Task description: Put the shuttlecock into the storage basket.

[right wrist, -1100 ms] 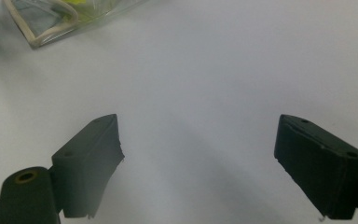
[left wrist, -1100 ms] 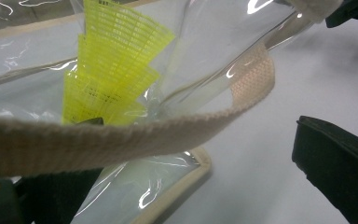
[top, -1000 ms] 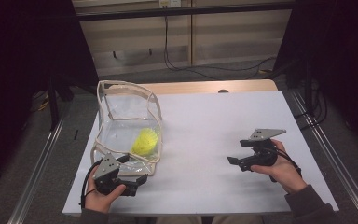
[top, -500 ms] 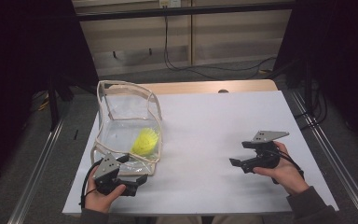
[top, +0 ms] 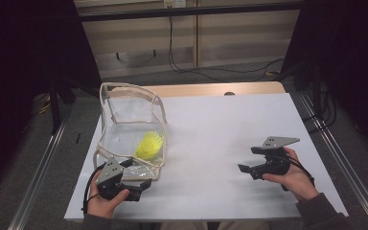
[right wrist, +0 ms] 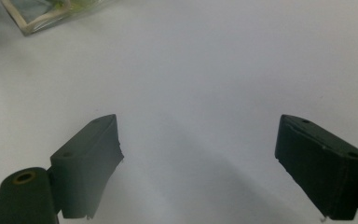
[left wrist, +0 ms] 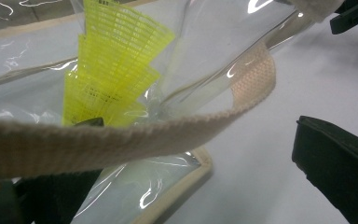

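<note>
Just ahead of your left tongs [top: 133,190] sits the clear bag [top: 124,125] with the yellow shuttlecock [top: 149,145] inside; its beige strap [left wrist: 135,140] crosses between the 2 jaws, which stand apart, nothing pinched; your right tongs [top: 250,160] hang wide open over bare white table [top: 211,129], well apart from the bag, gripping nothing.

the right gripper [top: 250,162] in the person's right hand [top: 294,177] now sits slightly lower and nearer the front edge of the bench [top: 230,129] than a second ago, its open jaws pointing left
</note>
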